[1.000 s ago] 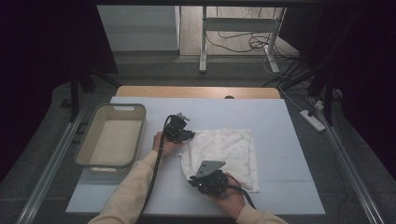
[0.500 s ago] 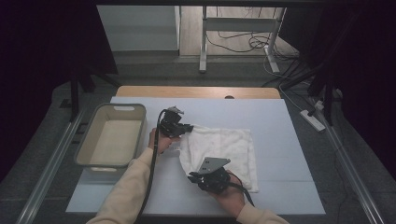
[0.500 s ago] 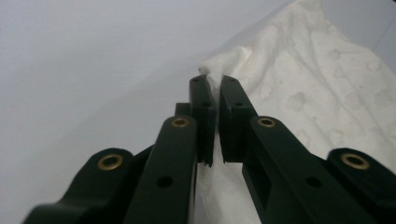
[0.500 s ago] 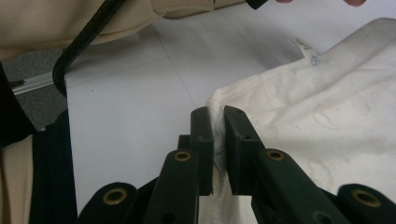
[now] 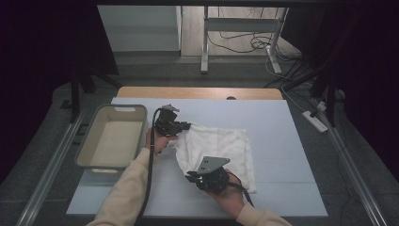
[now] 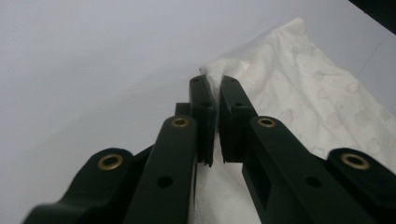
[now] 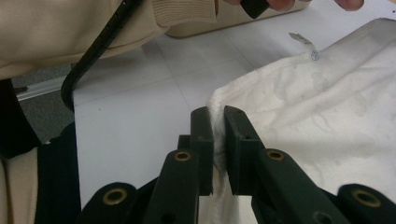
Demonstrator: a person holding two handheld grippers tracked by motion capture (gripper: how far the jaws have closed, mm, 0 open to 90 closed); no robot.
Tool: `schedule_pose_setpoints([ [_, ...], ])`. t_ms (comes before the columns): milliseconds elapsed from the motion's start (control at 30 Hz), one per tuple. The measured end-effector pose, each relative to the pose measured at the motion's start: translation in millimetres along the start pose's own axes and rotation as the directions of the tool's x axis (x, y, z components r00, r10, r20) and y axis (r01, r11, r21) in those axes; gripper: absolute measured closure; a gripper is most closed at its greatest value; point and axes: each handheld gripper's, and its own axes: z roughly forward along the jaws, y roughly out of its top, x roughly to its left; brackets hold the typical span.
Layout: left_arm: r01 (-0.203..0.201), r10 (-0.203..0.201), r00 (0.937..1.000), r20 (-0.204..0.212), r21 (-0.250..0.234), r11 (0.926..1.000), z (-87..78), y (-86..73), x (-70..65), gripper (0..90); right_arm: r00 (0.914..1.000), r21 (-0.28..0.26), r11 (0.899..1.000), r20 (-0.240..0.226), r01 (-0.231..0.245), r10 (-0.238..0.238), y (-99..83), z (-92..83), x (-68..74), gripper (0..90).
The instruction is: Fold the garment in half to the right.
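**Both grippers pinch the white towel's left edge**

A beige bin (image 5: 110, 139) sits just left of the left gripper (image 5: 184, 126); that gripper's jaws are clamped on the far-left corner of the white towel (image 5: 221, 146), lifting it off the table (image 5: 282, 122); the right gripper (image 5: 192, 177), nearer the person, is pressed tight on the towel's near-left corner; the cloth spreads rightward from both.

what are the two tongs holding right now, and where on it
Both hold the white towel: the left tongs pinch its far left corner, the right tongs pinch a near corner along its edge.
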Motion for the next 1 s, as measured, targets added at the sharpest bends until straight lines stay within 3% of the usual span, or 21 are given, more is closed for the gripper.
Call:
schedule_pose_setpoints([
  [233, 0.006, -0.006, 1.0000, -0.005, -0.035, 0.9994, -17.0, 3.4, 2.1, 84.3, 0.9997, -0.027, 1.000, -0.023, -0.012, 0.012, 10.1, 0.3, -0.6, 82.4],
  [533, 0.018, -0.019, 0.9998, -0.006, -0.047, 0.9987, -24.2, 3.6, 4.2, 84.3, 0.9997, -0.028, 1.000, -0.023, 0.002, -0.003, 14.8, 6.3, 1.7, 82.4],
  [667, 0.011, -0.012, 0.9999, -0.010, -0.057, 0.9983, -31.4, 6.6, 3.5, 84.3, 0.9991, -0.042, 0.999, -0.042, -0.014, 0.012, 20.0, 9.0, 1.7, 82.4],
  [767, 0.028, -0.028, 0.9996, 0.001, -0.092, 0.9954, -43.8, 8.6, 4.7, 84.3, 0.9989, -0.065, 0.998, -0.047, 0.001, -0.004, 28.2, 11.0, 3.9, 82.4],
  [1000, 0.035, -0.035, 0.9994, 0.003, -0.081, 0.9961, -40.7, 6.8, 5.7, 84.2, 0.9990, -0.060, 0.998, -0.044, 0.006, -0.009, 29.0, 13.6, 3.7, 82.4],
])
